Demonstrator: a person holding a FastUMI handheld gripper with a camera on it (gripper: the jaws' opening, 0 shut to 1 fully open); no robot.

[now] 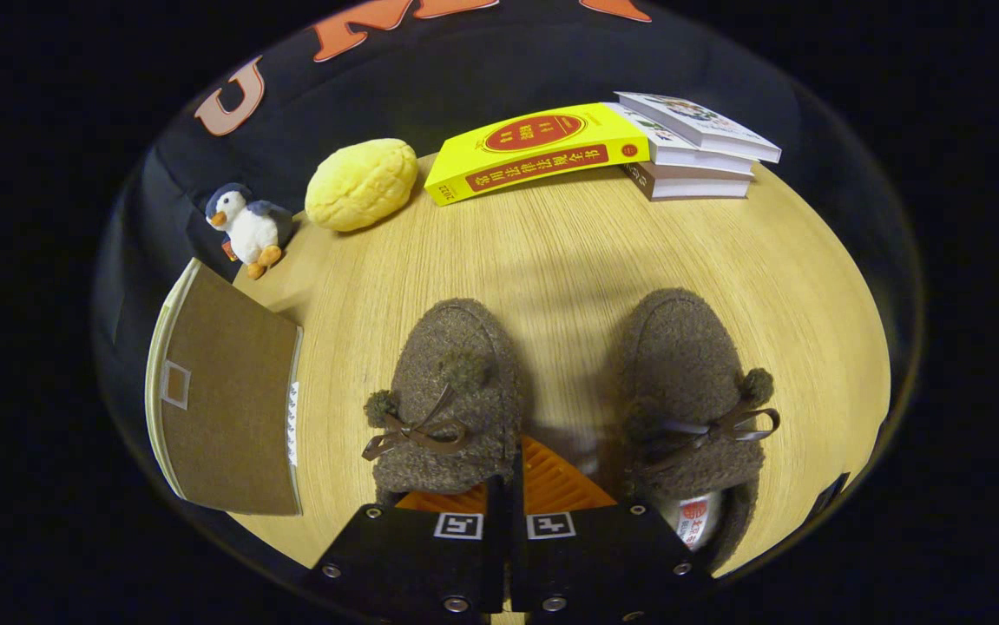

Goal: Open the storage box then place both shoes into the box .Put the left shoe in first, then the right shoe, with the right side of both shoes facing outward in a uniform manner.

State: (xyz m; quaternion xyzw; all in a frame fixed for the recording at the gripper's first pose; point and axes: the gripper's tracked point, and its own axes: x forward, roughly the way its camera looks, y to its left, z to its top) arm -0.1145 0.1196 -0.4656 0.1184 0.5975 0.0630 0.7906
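Pale wooden tabltop would be wrong to say, so: pale wood-grain tabletop point(568, 252) carries everything before me. My hand-held gripper point(512, 486) has its two fingers brought together, with nothing between them. Just ahead of them stand two fuzzy brown shoes with ribbon bows and pompoms, toes pointing away from me: the left shoe point(451, 391) and the right shoe point(694, 382), apart from each other. Beside the left shoe lies the brown storage box point(226, 399), its lid closed. Beyond the shoes I see a small plush penguin point(246, 227), a yellow bun-shaped soft toy point(362, 184), a thick yellow book point(534, 149) and a stack of white books point(694, 148).
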